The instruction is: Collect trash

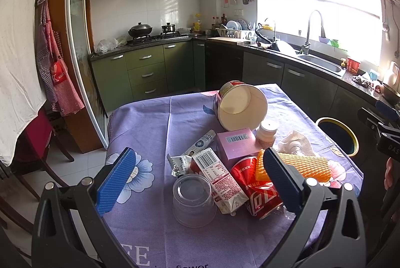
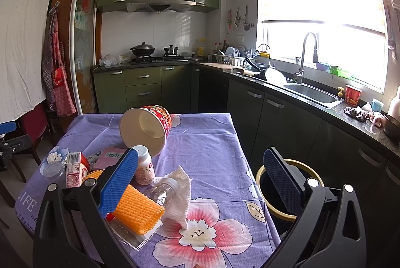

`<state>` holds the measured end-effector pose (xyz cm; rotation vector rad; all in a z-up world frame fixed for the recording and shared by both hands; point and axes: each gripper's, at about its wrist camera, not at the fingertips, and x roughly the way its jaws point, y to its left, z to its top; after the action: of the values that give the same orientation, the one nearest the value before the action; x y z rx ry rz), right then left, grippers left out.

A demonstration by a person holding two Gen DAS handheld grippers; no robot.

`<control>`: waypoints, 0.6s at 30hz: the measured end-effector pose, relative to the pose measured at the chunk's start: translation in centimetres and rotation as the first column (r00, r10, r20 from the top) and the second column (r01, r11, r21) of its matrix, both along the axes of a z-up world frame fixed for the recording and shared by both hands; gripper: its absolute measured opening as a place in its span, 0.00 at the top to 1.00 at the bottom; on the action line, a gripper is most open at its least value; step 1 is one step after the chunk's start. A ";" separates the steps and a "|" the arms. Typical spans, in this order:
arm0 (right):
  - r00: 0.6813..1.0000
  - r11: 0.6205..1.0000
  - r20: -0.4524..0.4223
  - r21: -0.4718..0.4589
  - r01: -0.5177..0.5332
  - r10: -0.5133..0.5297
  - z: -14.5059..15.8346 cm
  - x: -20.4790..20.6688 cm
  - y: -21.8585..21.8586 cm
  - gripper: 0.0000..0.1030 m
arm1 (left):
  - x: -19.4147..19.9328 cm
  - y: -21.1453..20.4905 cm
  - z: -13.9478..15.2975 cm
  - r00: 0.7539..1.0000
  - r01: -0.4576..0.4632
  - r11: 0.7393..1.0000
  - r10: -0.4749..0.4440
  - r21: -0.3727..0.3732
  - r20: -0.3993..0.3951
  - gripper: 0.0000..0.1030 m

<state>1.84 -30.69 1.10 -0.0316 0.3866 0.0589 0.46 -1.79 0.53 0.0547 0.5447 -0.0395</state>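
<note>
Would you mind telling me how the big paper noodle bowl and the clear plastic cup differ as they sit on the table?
The paper noodle bowl is opaque, white inside with red print outside; the clear plastic cup is see-through and plain. The bowl lies tipped on its side, mouth showing; the cup stands upside down, base up. The bowl looks clearly larger. Both look empty and rest on the purple tablecloth.

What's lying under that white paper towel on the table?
A clear plastic bottle with a white cap pokes out from under the white paper towel, beside the orange foam net. The rest of the bottle's body is covered, so anything else underneath can't be seen.
</note>
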 end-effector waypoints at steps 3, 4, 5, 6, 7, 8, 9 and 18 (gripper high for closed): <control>1.000 1.000 -0.001 0.000 0.000 0.000 0.0 0.0 0.0 0.04 | -0.1 -0.1 0.0 1.000 0.002 1.000 -0.002 0.001 0.000 0.06; 1.000 1.000 0.000 -0.001 0.000 0.000 0.0 0.0 0.0 0.04 | -0.1 -0.1 0.0 1.000 0.002 1.000 -0.002 0.001 0.000 0.06; 1.000 1.000 -0.001 -0.001 0.000 0.000 0.0 0.0 0.0 0.04 | -0.2 -0.2 -0.1 1.000 0.003 1.000 -0.003 0.002 -0.001 0.06; 1.000 1.000 -0.001 -0.001 0.000 0.000 0.0 0.0 0.0 0.04 | -0.2 -0.2 -0.1 1.000 0.003 1.000 -0.003 0.003 0.000 0.06; 1.000 1.000 -0.001 -0.001 0.000 0.000 0.0 0.0 0.0 0.04 | -0.3 -0.2 -0.1 1.000 0.003 1.000 -0.003 0.003 0.000 0.06; 1.000 1.000 -0.001 -0.001 0.001 -0.001 0.0 0.1 0.0 0.04 | -0.3 -0.2 -0.1 1.000 0.004 1.000 -0.004 0.003 -0.001 0.06; 1.000 1.000 -0.001 -0.001 0.001 -0.001 0.0 0.1 0.0 0.04 | -0.4 -0.3 -0.1 1.000 0.004 1.000 -0.004 0.002 -0.001 0.06; 1.000 1.000 -0.002 0.000 0.000 0.000 0.0 0.1 0.0 0.04 | -0.1 0.1 0.1 1.000 0.003 1.000 -0.003 -0.001 -0.001 0.06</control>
<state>1.92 -30.67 1.07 -0.0317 0.3885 0.0588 0.38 -1.68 0.63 0.0545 0.5455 -0.0425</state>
